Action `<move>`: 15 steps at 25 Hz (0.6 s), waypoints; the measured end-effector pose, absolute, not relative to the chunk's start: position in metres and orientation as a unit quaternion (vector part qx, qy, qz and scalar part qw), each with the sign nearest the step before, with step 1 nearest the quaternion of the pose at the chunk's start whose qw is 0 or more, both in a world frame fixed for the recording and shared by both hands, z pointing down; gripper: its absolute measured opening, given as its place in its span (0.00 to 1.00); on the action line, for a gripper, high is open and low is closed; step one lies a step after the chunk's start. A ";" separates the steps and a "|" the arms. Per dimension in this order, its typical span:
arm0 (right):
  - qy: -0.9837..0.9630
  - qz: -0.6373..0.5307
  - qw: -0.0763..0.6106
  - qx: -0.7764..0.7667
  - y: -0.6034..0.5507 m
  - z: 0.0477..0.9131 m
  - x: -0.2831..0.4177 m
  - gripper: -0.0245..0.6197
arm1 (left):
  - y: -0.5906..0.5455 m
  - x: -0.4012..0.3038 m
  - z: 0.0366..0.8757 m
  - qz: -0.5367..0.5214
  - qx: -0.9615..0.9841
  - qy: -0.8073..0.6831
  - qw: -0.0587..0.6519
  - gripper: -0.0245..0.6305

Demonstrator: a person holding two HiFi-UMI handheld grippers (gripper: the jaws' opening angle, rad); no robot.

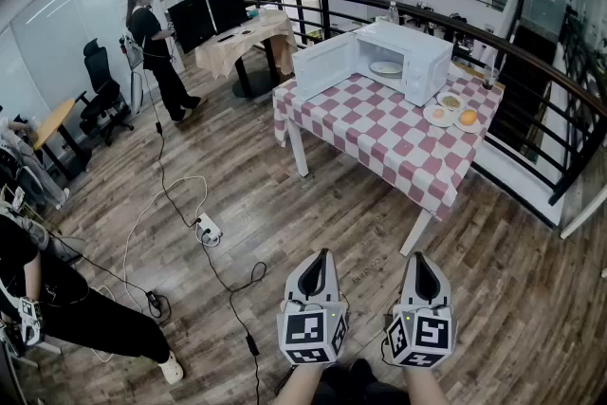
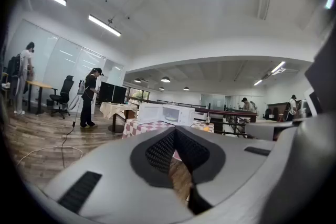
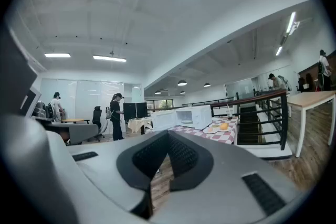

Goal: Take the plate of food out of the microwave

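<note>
A white microwave stands on a red-and-white checked table across the room, its door swung open to the left. Inside it lies a white plate. Both grippers hang low over the wooden floor, well short of the table. My left gripper is shut and holds nothing. My right gripper is beside it, also shut and empty. The microwave shows small beyond the closed left gripper in the left gripper view, and the microwave likewise beyond the right gripper.
Three small plates of food sit on the table right of the microwave. A black railing runs behind the table. Cables and a power strip lie on the floor to the left. A person stands by a desk with monitors.
</note>
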State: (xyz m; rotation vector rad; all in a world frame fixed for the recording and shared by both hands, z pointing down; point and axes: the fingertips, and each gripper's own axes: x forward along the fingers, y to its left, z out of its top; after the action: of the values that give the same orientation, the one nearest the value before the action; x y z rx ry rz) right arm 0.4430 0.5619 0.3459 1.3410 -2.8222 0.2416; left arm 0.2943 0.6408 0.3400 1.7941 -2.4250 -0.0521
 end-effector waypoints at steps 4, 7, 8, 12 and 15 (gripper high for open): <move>-0.900 0.077 0.002 0.430 0.557 0.346 0.445 0.03 | 0.637 0.294 0.340 -0.019 0.593 -0.802 0.063 0.06; -0.900 0.079 0.002 0.428 0.556 0.346 0.445 0.03 | 0.633 0.294 0.341 -0.019 0.595 -0.801 0.064 0.06; -0.901 0.080 0.003 0.427 0.555 0.346 0.445 0.03 | 0.632 0.295 0.341 -0.018 0.596 -0.801 0.064 0.06; -0.903 0.080 0.005 0.422 0.553 0.348 0.444 0.03 | 0.628 0.297 0.342 -0.017 0.596 -0.800 0.065 0.06; -0.906 0.079 0.005 0.415 0.550 0.350 0.441 0.03 | 0.623 0.297 0.343 -0.017 0.596 -0.800 0.064 0.06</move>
State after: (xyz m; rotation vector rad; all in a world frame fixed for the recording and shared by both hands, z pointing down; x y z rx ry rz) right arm 0.4411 0.5495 0.3496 1.3010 -2.8386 0.2481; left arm 0.2974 0.6229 0.3432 1.7998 -2.4156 -0.0505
